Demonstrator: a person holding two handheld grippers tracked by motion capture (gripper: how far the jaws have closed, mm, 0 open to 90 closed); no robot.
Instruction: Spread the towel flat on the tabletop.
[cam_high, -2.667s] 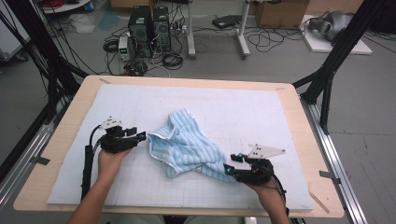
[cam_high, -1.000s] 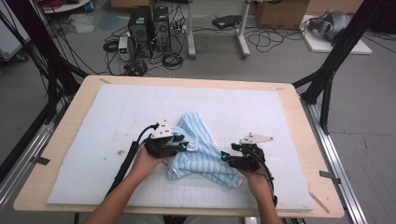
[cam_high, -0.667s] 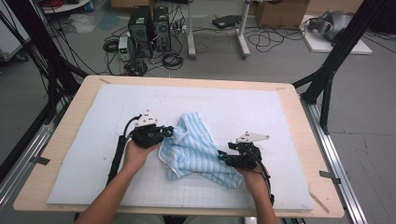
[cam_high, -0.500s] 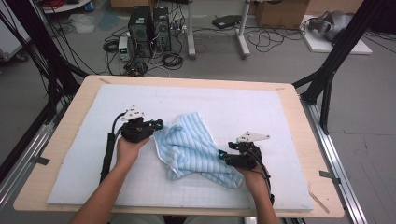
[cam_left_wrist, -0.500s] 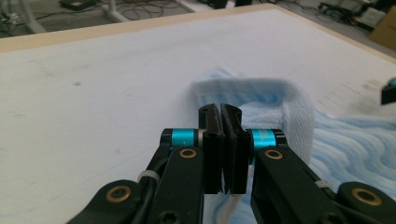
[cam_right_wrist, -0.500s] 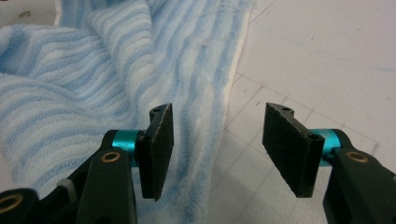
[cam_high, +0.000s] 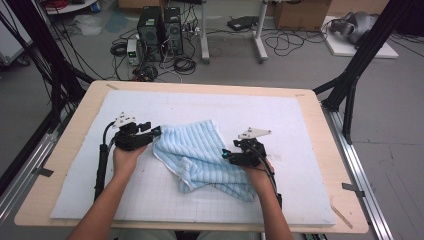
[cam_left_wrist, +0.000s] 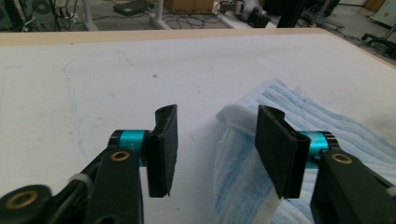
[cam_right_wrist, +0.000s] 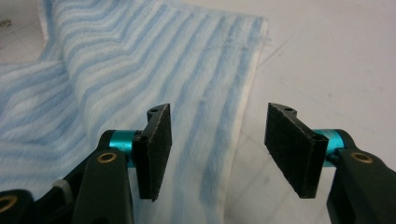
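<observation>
towel rumpled, frame centre | left gripper jaws just opened, corner freed, nothing pinched | right gripper spread over towel edge, empty | risk: pads snag pile, drag cloth, fold slumps

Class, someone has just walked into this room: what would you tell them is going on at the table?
A person is working a blue striped towel on a padded table with two hand-held grippers. The left gripper has just been opening at the towel's left edge, nothing clamped. The right gripper stands open over the right edge.
</observation>
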